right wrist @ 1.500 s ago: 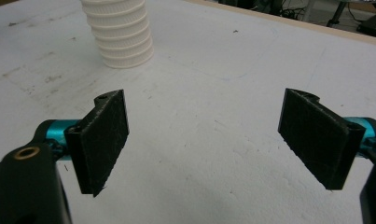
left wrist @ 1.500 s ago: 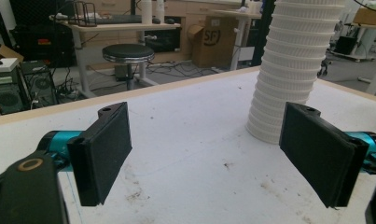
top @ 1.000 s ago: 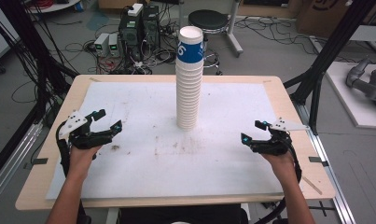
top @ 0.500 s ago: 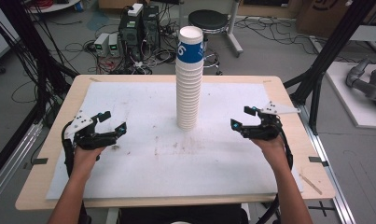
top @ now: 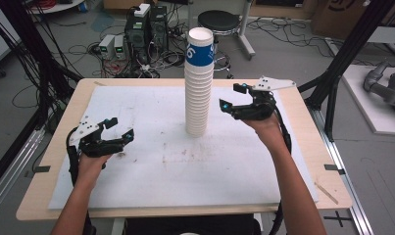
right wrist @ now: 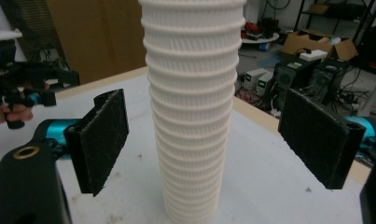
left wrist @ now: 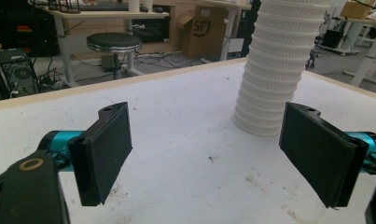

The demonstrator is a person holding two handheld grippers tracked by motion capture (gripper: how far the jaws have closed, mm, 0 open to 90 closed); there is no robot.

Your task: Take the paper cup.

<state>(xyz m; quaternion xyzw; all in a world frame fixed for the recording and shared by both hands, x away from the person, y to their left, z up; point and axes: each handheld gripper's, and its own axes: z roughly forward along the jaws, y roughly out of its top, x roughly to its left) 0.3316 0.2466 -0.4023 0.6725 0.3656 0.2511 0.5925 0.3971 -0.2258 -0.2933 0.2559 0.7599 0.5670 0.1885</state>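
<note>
One stack of paper cups (top: 198, 85) stands upright near the middle of the white table cover (top: 151, 166), slightly toward the far edge. Its long axis is vertical. The topmost cup bears a blue band; the ribbed white cups beneath it are nested too closely to count with confidence (more than a dozen rims show in the high view).

The right gripper (top: 233, 100) is raised off the table and sits just beside the stack, on its right, at about mid-height. Its jaws stand wide apart with nothing between the pads. In the right gripper view the stack (right wrist: 193, 107) stands centred between the two jaws, beyond their tips, not yet touched. The gripper points straight at the column, across its long axis, so a short advance would bring the pads to either side of it.

The left gripper (top: 122, 129) rests low over the near left part of the table, well apart from the stack. Its jaws are likewise spread and empty. In the left gripper view the stack (left wrist: 276, 70) lies ahead and off toward the right-hand jaw, not lined up.

Judgement: the right hand is clearly the nearer and the better aligned; the coming move is its approach and closure on the stack.

Count: one stack, two grippers, one table.
</note>
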